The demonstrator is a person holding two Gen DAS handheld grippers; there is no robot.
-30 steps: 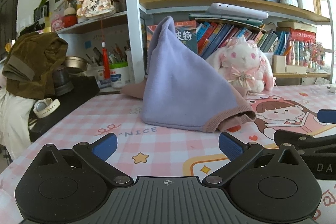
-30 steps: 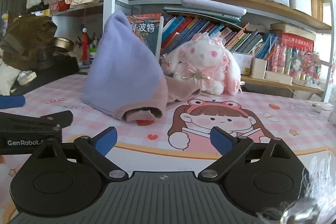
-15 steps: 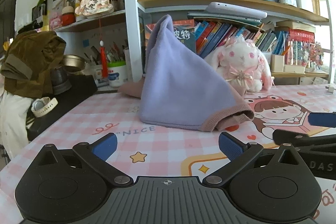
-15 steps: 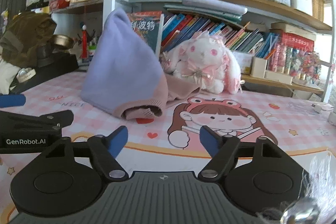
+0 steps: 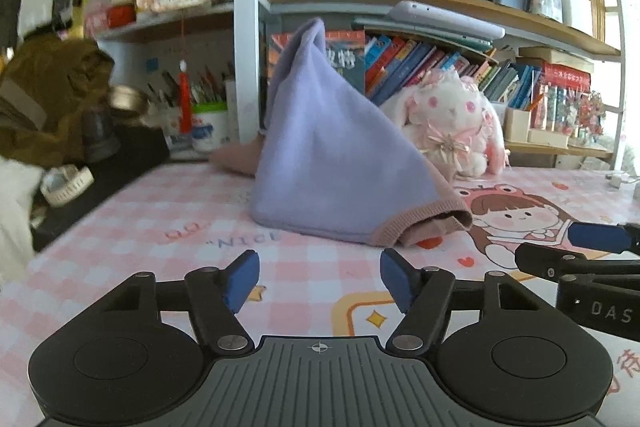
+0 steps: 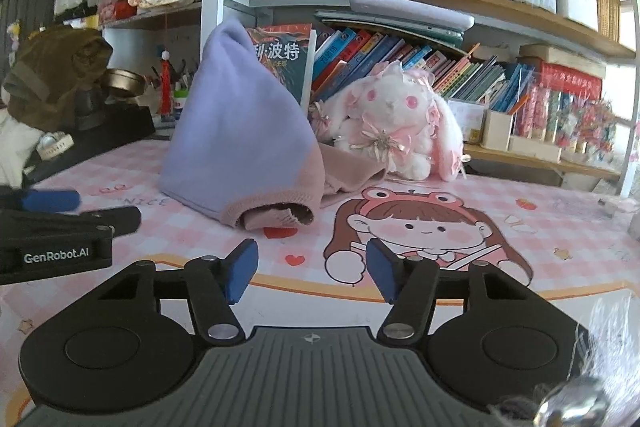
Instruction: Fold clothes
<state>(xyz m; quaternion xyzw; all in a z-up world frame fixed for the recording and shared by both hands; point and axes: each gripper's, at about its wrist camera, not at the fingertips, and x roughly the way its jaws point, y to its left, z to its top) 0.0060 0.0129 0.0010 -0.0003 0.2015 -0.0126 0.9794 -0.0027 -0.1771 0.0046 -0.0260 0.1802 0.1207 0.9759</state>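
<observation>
Right now we hold both tools low over the table [image 5: 132, 223], which is covered by a pink checked mat printed with a cartoon girl in a frog hat. Our left tool [image 5: 319, 279] has its blue pads apart with only bare mat between them; its jaws have just been closing in. Our right tool [image 6: 307, 269] is likewise parted with nothing between the pads, and its jaws have also just been narrowing. Neither tool touches any cloth. Ahead of us, well short of being folded, the lilac garment [image 5: 332, 151] stands up in a tall cone at the back of the table, its peak leaning against a book on the lowest shelf. Its pink ribbed cuff [image 6: 276, 205] lies open toward us on the mat, and more pink fabric spreads out flat behind it. Just beside the garment, to its right in both views, sits a white plush rabbit [image 6: 394, 123] with pink bows. In the left wrist view the right tool's blue fingertip and black arm reach in from the right edge; in the right wrist view the left tool comes in from the left edge. A brown jacket [image 5: 44, 95] is heaped at the far left, apart from the lilac garment.
</observation>
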